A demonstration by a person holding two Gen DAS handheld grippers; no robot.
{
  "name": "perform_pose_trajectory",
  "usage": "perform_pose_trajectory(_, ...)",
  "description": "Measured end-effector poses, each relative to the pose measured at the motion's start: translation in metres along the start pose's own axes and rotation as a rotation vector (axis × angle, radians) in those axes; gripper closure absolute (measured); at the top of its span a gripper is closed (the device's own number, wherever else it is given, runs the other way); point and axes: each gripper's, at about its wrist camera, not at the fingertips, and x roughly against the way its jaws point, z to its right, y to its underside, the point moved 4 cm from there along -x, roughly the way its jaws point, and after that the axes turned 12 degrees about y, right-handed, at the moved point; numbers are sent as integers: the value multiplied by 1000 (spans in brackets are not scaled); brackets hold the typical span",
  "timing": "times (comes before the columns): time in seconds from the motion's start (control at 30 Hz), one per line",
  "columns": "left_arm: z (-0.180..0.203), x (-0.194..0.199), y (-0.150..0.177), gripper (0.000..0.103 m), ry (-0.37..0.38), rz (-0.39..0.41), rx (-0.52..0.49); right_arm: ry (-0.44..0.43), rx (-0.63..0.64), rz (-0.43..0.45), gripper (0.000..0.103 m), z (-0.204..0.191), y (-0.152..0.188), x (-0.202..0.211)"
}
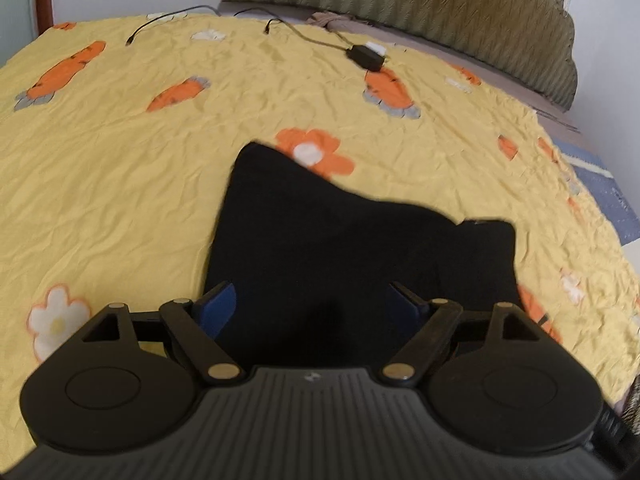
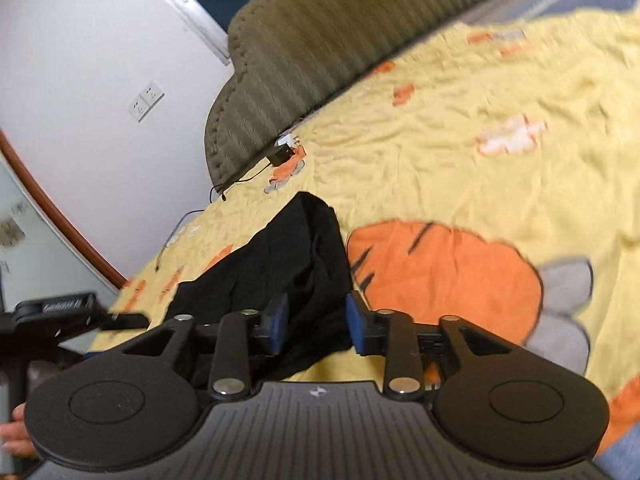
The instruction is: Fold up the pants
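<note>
The black pants (image 1: 340,248) lie as a folded bundle on the yellow bedspread (image 1: 120,168). My left gripper (image 1: 314,304) hovers over their near edge, open wide, its blue pads (image 1: 218,304) apart with only dark cloth below them. In the right wrist view the pants (image 2: 296,256) stretch away toward the headboard. My right gripper (image 2: 318,322) sits at their near end, open by a moderate gap, with black cloth lying between the pads (image 2: 358,324); I see no clear pinch on it. The left gripper's body (image 2: 60,310) shows at that view's left edge.
A black charger with cables (image 1: 366,58) lies near the olive padded headboard (image 1: 440,12). The bedspread carries orange carrot and flower prints (image 2: 440,276). A blue-grey sheet (image 1: 608,196) shows at the bed's right edge. A wall socket (image 2: 146,100) and a hand (image 2: 16,428) are also in view.
</note>
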Motion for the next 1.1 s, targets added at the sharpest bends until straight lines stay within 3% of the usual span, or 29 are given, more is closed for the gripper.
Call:
perform_pose_trajectory(0.27,-2,-10,20,23,-25,-26,-7,24,153,30,68,-22,-7,-23)
perform_pose_trajectory(0.57,15,-16,36,22,-107,3,-156,205,613,128,68,-71,5,-31)
perform_pose_trajectory(0.73,16,-18,39,19,-117,4,-179,147,533,44,70,-64,7,-39)
perform_pose_trajectory(0.87,12,-21,39,14,-136,4,-176,159,579,73,97,-62,7,-37)
perform_pose_trajectory(1.1,8,-20,40,12,-139,2,-165,149,635,83,100,-57,3,-21)
